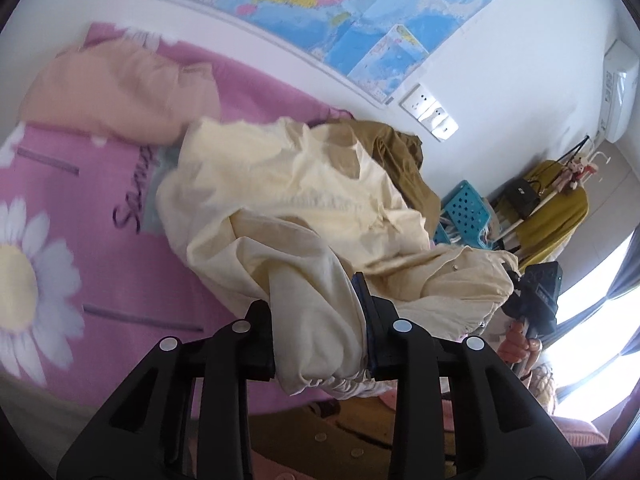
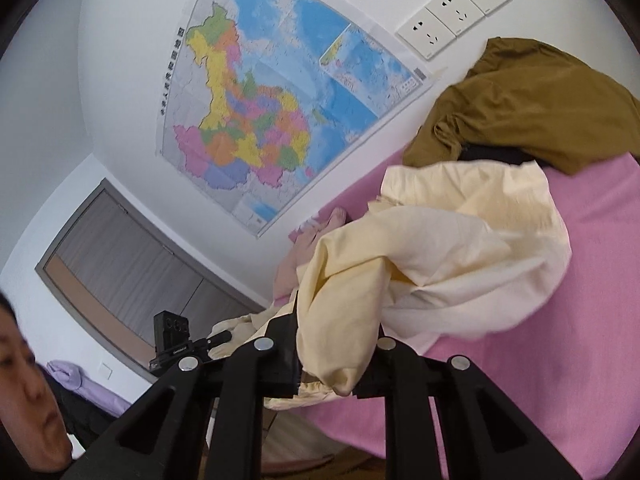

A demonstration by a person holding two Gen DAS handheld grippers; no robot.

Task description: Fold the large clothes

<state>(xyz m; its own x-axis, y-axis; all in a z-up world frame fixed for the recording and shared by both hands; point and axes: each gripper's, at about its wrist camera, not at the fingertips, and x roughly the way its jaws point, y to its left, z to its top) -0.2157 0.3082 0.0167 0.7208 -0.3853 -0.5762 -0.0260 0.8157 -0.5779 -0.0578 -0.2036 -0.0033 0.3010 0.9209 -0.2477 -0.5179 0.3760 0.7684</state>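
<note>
A large cream garment (image 1: 288, 200) lies bunched on the pink bed sheet (image 1: 100, 240). My left gripper (image 1: 320, 336) is shut on a gathered cuff end of it, held above the bed edge. My right gripper (image 2: 332, 364) is shut on another part of the same cream garment (image 2: 460, 248), lifted over the sheet (image 2: 600, 280). In the left wrist view the right gripper's body (image 1: 536, 292) shows at the right, held by a hand.
A brown garment (image 2: 540, 100) lies crumpled near the wall, also in the left wrist view (image 1: 400, 148). A peach garment (image 1: 120, 96) lies farther along the bed. A map (image 2: 272, 100) and wall sockets (image 2: 452, 12) are behind. A rack with a blue basket (image 1: 464, 216) stands beyond.
</note>
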